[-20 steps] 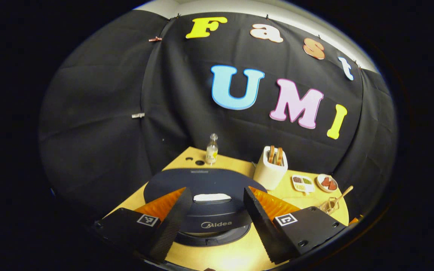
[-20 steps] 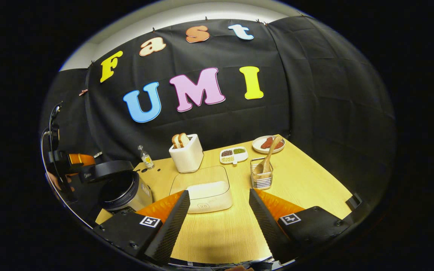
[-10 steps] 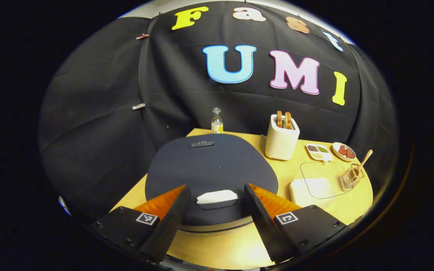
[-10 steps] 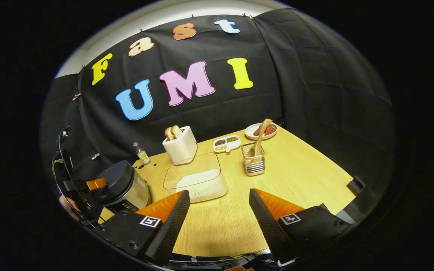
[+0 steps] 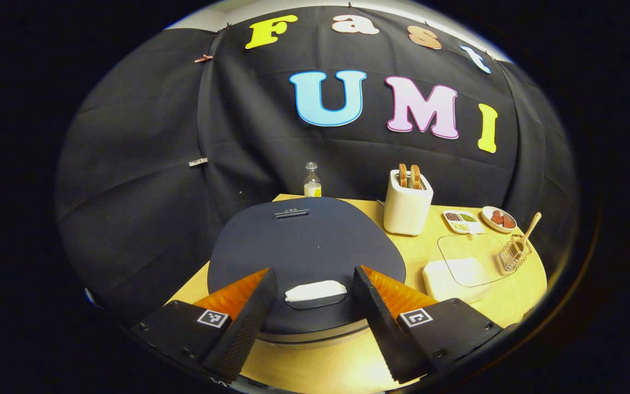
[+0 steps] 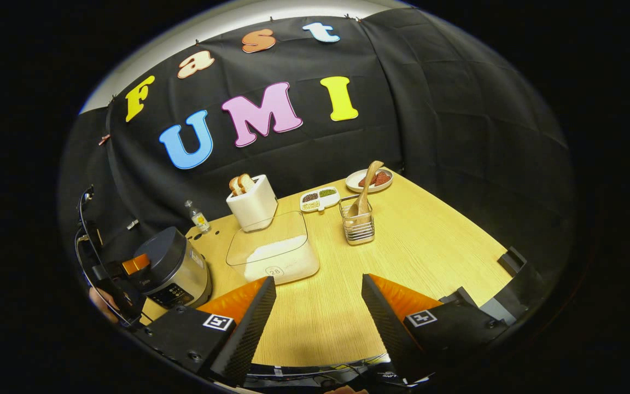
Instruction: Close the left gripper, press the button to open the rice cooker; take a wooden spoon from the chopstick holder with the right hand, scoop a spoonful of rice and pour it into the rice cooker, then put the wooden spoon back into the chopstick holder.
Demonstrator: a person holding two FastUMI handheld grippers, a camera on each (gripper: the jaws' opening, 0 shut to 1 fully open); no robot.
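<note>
Left gripper view: the left gripper (image 5: 315,312) hangs over the near edge of the rice cooker (image 5: 307,246), fingers spread apart and holding nothing; the cooker's dark lid is down, and the pale button (image 5: 315,290) at its front lip lies between the two fingers, with no visible contact. Behind the cooker, at the back of the wooden table (image 5: 348,366), stands a small bottle (image 5: 311,180). To the right: a white toaster (image 5: 407,203) with two slices of bread in its slots, a small divided dish (image 5: 461,220), a round plate (image 5: 499,218), a clear-lidded white rice box (image 5: 457,273), and a wire chopstick holder (image 5: 513,256) with the wooden spoon (image 5: 528,229) leaning out of it. Right gripper view: the right gripper (image 6: 318,323) is held above the bare table (image 6: 430,246), fingers wide apart and empty. Ahead stands the rice box (image 6: 279,257), white rice showing through its lid, and just right of it, apart, the chopstick holder (image 6: 357,221) with the spoon (image 6: 367,183) upright inside, bowl down. Farther back: the toaster (image 6: 252,202), the divided dish (image 6: 320,198), the plate (image 6: 371,179), the bottle (image 6: 197,216). At far left sits the closed rice cooker (image 6: 175,268), with the left gripper (image 6: 129,273) at its near side and part of a hand (image 6: 101,306) behind it.
</note>
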